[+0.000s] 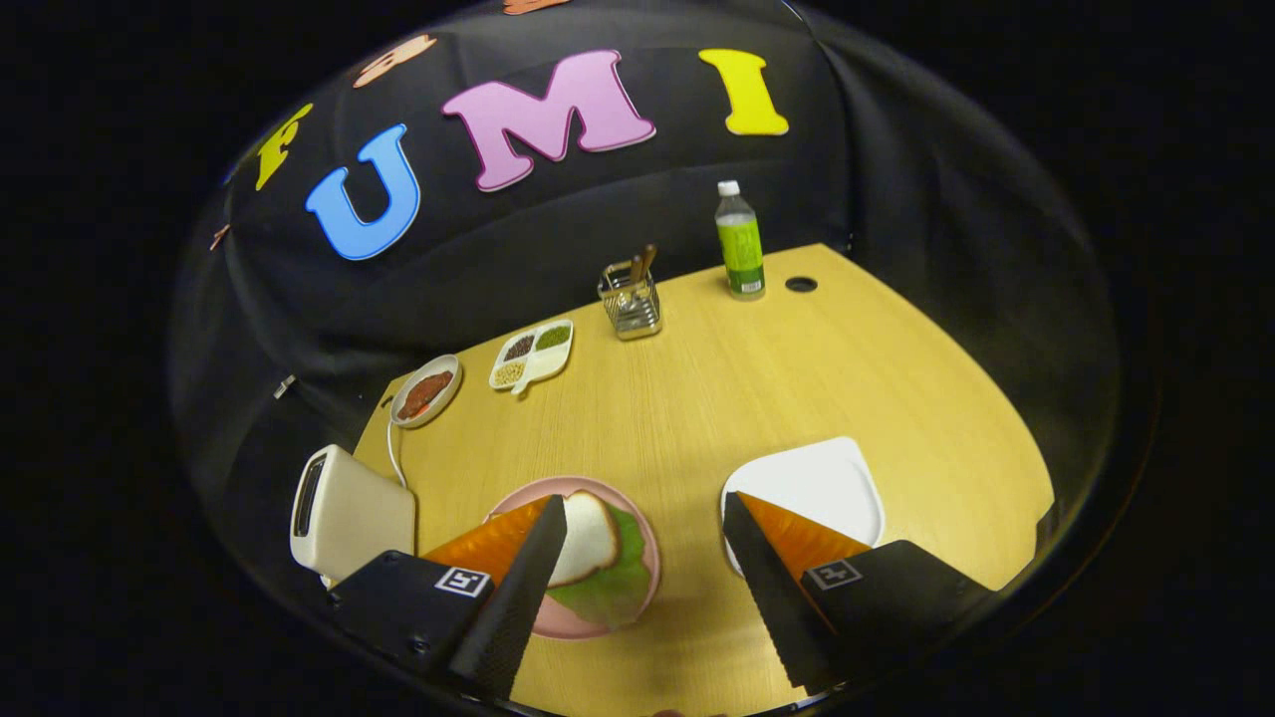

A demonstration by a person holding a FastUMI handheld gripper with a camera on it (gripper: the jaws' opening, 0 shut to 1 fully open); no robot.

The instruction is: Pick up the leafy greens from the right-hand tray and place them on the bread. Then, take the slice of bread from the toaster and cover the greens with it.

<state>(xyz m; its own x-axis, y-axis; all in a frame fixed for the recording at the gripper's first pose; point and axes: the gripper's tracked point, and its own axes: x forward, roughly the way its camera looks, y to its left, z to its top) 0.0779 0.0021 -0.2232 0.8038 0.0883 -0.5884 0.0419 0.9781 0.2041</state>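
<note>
Toaster (pixel 349 513) sits just left of the left finger, slot looks empty as far as I can tell. Pink plate (pixel 652 543) just ahead of that finger: bread slice (pixel 588 538) lying on top of the leafy greens (pixel 620 588), so both steps look done. Tongs (pixel 642 578) wide apart, holding nothing. White tray (pixel 817 488) beyond the right finger on the desk (pixel 747 378), bare.

pink plate (pixel 637 518), green leafy greens (pixel 620 583), white tray (pixel 817 483), cream toaster (pixel 351 513), yellow wood-grain table (pixel 747 378).
</note>
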